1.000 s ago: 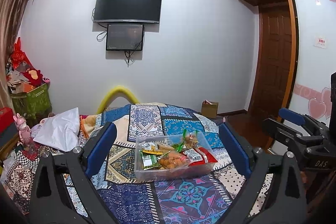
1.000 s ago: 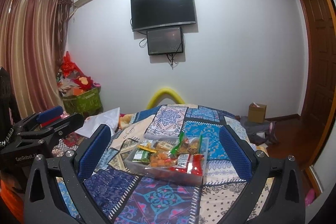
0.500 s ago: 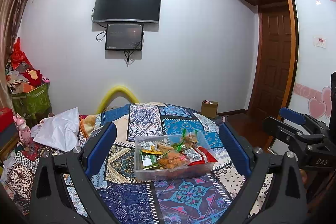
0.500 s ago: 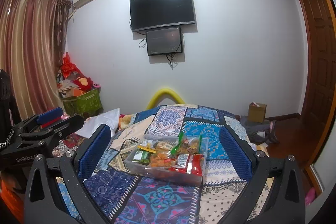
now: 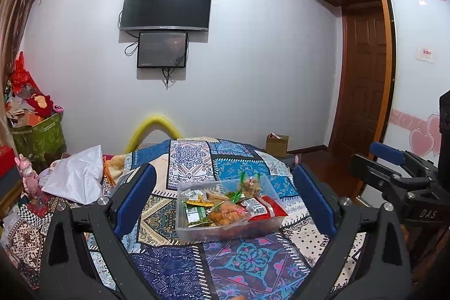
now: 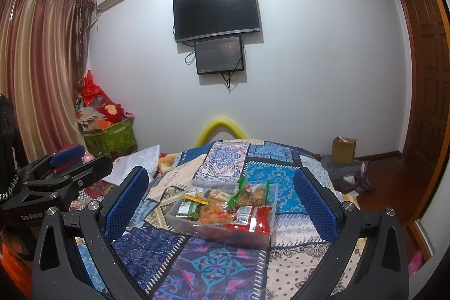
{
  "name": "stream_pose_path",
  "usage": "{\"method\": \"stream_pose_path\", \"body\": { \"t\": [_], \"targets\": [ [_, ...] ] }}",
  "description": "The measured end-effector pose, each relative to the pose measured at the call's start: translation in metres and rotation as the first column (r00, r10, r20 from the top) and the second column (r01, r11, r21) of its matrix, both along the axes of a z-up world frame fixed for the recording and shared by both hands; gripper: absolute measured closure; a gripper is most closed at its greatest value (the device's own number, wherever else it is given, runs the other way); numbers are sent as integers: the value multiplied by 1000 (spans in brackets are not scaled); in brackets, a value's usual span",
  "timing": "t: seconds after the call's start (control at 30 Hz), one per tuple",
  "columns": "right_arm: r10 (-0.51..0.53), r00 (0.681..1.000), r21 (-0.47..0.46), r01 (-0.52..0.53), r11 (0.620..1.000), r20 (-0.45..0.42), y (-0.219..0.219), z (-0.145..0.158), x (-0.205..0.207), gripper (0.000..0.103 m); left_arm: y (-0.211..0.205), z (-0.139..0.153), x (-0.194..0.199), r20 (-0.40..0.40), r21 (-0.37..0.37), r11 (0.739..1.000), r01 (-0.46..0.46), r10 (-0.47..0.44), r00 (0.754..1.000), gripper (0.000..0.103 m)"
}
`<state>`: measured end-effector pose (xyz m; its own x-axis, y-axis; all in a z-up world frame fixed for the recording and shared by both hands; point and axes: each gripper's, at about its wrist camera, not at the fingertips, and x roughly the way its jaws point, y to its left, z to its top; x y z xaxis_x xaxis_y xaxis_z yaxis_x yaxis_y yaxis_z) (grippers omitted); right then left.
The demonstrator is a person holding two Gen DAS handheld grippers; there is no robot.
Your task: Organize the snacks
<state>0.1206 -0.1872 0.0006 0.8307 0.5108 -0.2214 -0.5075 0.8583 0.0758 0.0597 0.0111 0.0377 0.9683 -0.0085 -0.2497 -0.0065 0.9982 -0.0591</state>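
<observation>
Clear plastic bin (image 5: 225, 228) of snacks (image 5: 225, 211) sits on the bed; both jaws spread, empty; you approach low, take one packet only

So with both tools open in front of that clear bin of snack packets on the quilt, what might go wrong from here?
1. The packets in the clear bin are heaped and overlapping, so the left tool may well pinch two at once.
2. The red packet leans over the bin's rim and could slide out if nudged.
3. The bin sits on a soft quilt, so pressing down may tip it.
</observation>
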Motion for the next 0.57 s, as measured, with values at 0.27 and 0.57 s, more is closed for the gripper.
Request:
{"method": "stream_pose_path", "body": {
  "t": [0.27,0.57],
  "targets": [
    [0,1000,0,0,1000,-1,0,0,1,0,-4,0,2,-5,16,1000,-1,1,1000,4],
    [-4,1000,-2,4,1000,-8,-2,-3,3,0,-7,-2,4,-22,13,1000,13,-13,1000,4]
  ]
}}
